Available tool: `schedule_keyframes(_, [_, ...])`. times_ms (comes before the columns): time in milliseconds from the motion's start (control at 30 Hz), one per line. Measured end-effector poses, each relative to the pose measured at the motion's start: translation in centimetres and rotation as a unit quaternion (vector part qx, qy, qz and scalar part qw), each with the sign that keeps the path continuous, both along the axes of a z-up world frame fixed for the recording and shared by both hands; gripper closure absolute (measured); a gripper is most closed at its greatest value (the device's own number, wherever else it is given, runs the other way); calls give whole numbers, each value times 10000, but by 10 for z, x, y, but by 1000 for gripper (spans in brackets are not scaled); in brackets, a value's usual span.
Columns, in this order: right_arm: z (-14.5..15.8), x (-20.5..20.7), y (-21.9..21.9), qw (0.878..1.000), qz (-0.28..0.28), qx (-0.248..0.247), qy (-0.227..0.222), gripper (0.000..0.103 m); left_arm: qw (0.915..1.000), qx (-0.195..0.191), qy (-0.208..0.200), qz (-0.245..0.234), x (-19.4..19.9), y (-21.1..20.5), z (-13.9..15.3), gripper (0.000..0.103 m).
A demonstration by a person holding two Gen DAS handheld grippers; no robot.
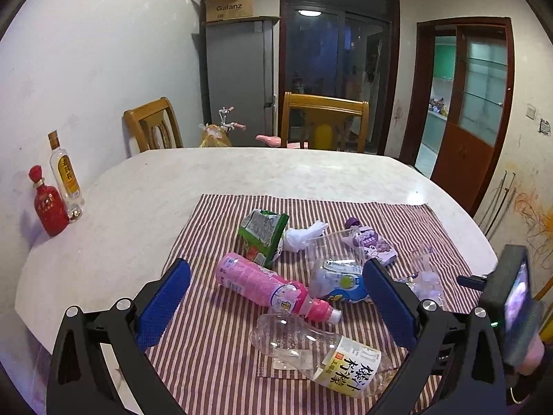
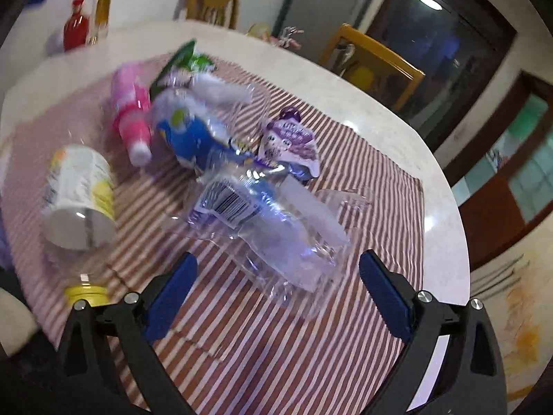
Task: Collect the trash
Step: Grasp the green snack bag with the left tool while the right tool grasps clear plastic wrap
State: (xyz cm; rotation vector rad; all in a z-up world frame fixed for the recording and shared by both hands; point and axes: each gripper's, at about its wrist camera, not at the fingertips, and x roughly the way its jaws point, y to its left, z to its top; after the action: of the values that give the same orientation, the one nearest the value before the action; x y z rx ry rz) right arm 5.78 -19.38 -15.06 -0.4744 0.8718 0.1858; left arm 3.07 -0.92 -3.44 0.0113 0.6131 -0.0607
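1. Pale marble counter [image 1: 138, 214] carries a striped cloth [image 1: 221, 366] with the trash heaped on it.
2. Left tool [image 1: 276, 306] hangs spread wide, empty, above the pink bottle [image 1: 262, 285] and the clear lemon bottle [image 1: 311, 356].
3. Right tool [image 2: 278, 295] is released too, facing a crushed clear bottle [image 2: 276, 228].
4. Risk: round bottles may roll off when nudged, and crinkled plastic could slip from the pads.
5. Smaller purple pouch [image 2: 290, 143] lies half buried, easily missed.
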Motion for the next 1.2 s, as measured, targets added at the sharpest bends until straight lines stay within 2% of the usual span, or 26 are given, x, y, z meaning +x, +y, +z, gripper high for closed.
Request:
schedule_keyframes(100, [-13,14,4,9998,90,-167,51,9,9999,-3,103,33,6,0,-4,6])
schedule_keyframes(167, [-17,19,5,9996,107,-250,73,18,9998,28,175,61,11,0,-6,6])
schedule_keyframes(233, [-21,27,2,9995,75,-158,244,59,9996,41,248,98,16,2,-9,6])
schedule_keyframes(333, [-24,35,-7,9979,-119,247,590,72,9993,21,348,162,24,5,-12,6])
schedule_keyframes(467, [-14,37,-26,9927,-376,882,732,81,9989,85,427,162,35,4,-16,6])
schedule_keyframes(500, [-9,36,-32,9902,-457,1092,738,86,9988,95,450,160,38,4,-18,6])
schedule_keyframes(667, [25,29,-56,9794,-828,1754,558,88,9977,178,633,135,58,5,-31,6])
schedule_keyframes(900, [55,24,-68,9713,-1122,2094,150,88,9941,203,1048,171,107,3,-53,6])
schedule_keyframes(1033, [62,28,-69,9681,-1171,2214,82,87,9892,321,1354,449,155,3,-73,6])
schedule_keyframes(1100, [63,31,-68,9675,-1173,2241,57,87,9842,372,1613,628,183,5,-88,6])
schedule_keyframes(1200, [68,35,-69,9668,-1180,2267,2,87,9784,438,1927,599,209,4,-104,6])
